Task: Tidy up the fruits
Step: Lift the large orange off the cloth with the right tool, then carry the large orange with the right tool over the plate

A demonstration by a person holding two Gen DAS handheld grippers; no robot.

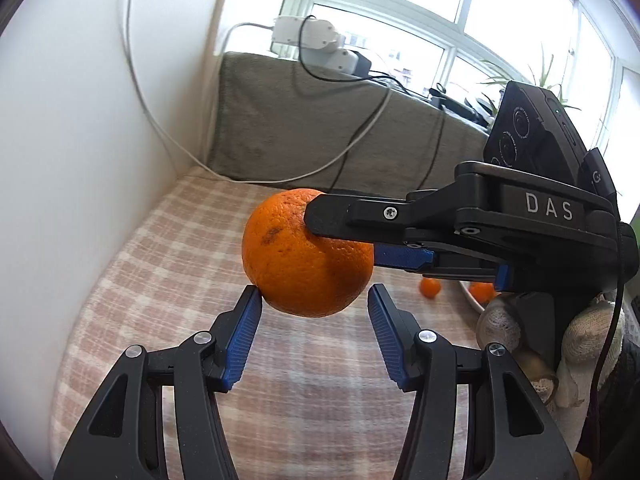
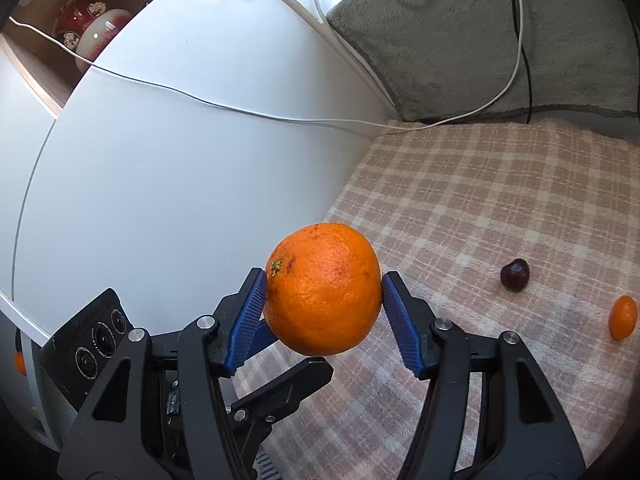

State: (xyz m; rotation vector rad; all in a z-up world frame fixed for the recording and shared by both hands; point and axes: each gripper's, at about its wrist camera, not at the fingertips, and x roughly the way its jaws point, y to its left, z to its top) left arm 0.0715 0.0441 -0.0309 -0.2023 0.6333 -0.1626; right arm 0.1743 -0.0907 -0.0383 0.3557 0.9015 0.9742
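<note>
Well, the orange (image 2: pixel 325 300) hangs in the air above the checked cloth (image 2: pixel 480 184), clamped between the blue pads (image 2: pixel 402 328) of the right gripper (image 2: pixel 324 278), one pad pressed on each flank. It is nearly round, a touch squashed, so no real long axis shows. Its little dry stem end points sideways, straight at one of those pads. The peel is bright and pebbled, with a few dark scuffs (one brownish smear stands out).

The left gripper (image 1: pixel 314 292) comes in under the orange with its jaws apart. One tip sits right against the underside and the other stands clear, so it has no grip.

Beyond the orange on the cloth lie a dark little fruit (image 2: pixel 515 275) and, further out, a small mandarin (image 2: pixel 623 322).
</note>
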